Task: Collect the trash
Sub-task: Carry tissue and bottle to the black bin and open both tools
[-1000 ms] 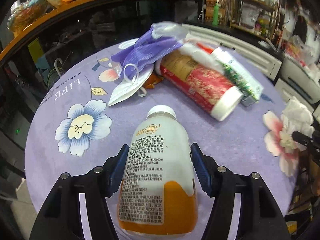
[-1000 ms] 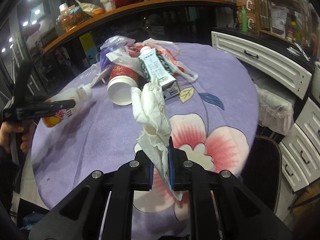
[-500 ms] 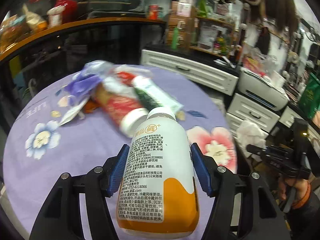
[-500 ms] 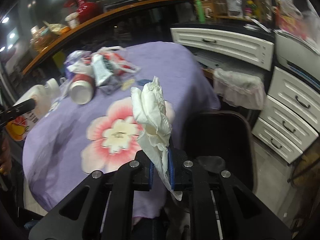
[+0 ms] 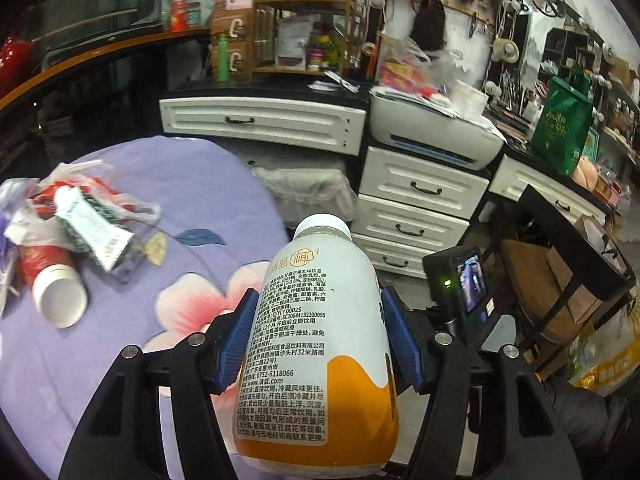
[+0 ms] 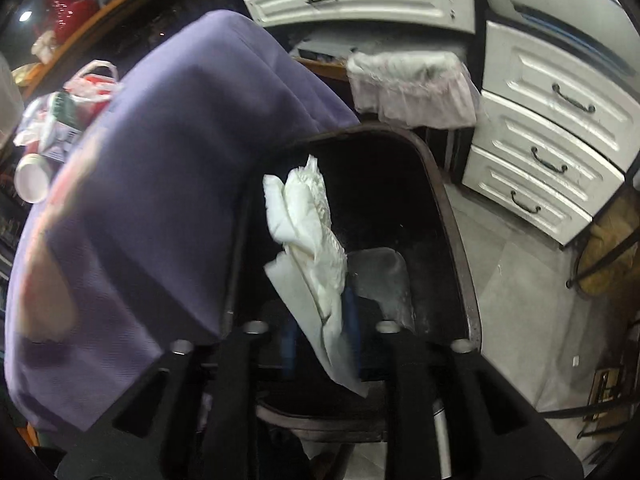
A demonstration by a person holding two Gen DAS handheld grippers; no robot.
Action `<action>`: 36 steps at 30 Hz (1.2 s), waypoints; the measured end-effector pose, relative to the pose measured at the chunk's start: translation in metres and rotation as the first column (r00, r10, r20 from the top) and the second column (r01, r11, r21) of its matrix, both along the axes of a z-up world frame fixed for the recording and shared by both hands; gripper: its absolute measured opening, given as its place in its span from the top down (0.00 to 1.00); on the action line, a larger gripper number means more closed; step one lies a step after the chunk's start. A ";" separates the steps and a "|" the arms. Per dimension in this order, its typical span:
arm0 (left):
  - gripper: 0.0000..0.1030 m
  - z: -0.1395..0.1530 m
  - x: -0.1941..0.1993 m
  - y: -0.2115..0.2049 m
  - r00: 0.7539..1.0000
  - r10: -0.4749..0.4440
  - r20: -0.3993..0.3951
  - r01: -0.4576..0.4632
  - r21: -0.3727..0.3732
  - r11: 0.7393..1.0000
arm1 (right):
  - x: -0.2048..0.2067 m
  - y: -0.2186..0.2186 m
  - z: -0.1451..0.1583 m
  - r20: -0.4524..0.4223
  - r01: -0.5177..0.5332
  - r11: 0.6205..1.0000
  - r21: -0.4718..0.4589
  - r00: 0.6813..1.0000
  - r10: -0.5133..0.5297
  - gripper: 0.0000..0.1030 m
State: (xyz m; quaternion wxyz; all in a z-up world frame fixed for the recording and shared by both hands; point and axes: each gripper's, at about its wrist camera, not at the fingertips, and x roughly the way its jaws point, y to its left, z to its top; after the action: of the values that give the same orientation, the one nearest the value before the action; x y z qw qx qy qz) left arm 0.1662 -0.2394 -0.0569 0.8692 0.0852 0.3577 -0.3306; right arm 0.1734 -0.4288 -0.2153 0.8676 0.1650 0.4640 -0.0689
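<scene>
Between the left gripper's [image 5: 320,344] blue pads a bottle [image 5: 320,336] sits clamped, cap toward twelve o'clock. The right gripper's [image 6: 320,344] jaws are opening, a tissue [image 6: 308,240] loose between them above the black bin [image 6: 452,216]; the purple table [image 6: 168,160] lies at nine o'clock.

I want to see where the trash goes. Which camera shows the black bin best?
The right wrist view: the black bin gapes right below the crumpled tissue. In the left wrist view the bottle hides it.
</scene>
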 end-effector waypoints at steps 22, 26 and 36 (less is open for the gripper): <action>0.40 -0.123 0.014 -0.102 0.982 -0.079 -0.171 0.115 0.215 0.970 | -0.121 -0.070 0.018 0.083 0.296 0.952 -0.076 0.954 -0.289 0.39; 0.40 -0.149 0.026 -0.106 0.976 -0.041 -0.216 0.098 0.256 0.962 | -0.130 -0.072 0.017 0.082 0.306 0.950 -0.064 0.950 -0.301 0.39; 0.18 -0.166 0.031 -0.116 0.977 -0.024 -0.213 0.088 0.298 0.950 | -0.132 -0.076 0.014 0.084 0.317 0.947 -0.048 0.946 -0.312 0.39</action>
State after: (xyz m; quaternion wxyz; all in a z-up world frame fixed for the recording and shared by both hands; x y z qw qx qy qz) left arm 0.1971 -0.3555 -0.2231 0.7939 0.1941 0.4902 -0.3029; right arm 0.0418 -0.5052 -0.2009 0.8671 0.2130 0.3963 -0.2141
